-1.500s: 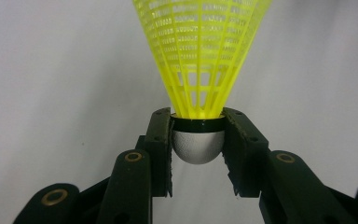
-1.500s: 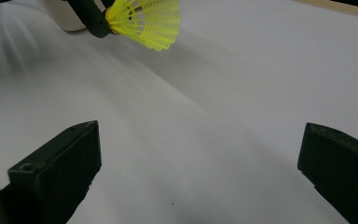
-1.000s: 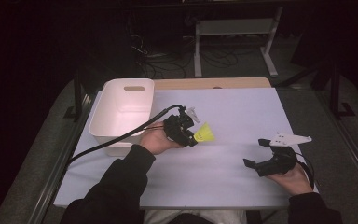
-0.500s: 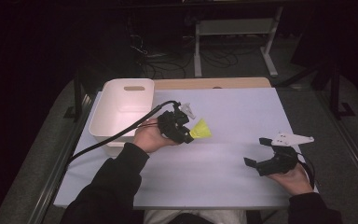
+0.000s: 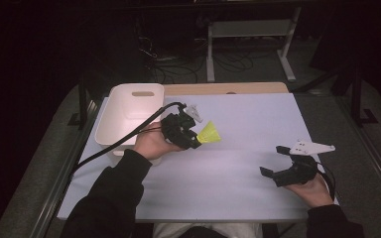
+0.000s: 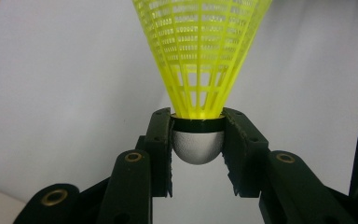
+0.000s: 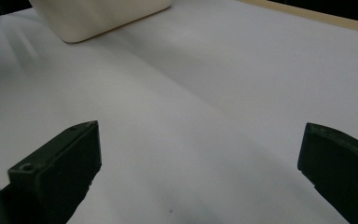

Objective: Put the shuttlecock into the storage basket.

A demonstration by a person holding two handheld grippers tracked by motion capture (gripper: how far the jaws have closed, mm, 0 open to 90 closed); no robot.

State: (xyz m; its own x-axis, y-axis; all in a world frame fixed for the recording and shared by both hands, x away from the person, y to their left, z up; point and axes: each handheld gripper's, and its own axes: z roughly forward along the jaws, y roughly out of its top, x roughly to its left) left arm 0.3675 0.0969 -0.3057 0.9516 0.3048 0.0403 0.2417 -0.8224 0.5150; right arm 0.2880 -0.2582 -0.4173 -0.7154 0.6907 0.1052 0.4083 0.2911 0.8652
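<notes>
High view overhead, looking forward-down; gripper views close, low; share white table (image 5: 248, 124).

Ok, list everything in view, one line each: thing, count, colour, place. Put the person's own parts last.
yellow plastic mesh shuttlecock with a silver rounded cap: one, yellow and silver, clamped by its cap in the left gripper, above the table.
white plastic bin with a slot handle: one, white, far left of the table.
table with a pale sheet: one, pale grey-white, wooden strip at the far edge.
white metal stand: one, white, on the floor beyond the table.
left gripper: one, black, beside the bin.
right gripper: one, black, jaws apart, near right of the table.
</notes>
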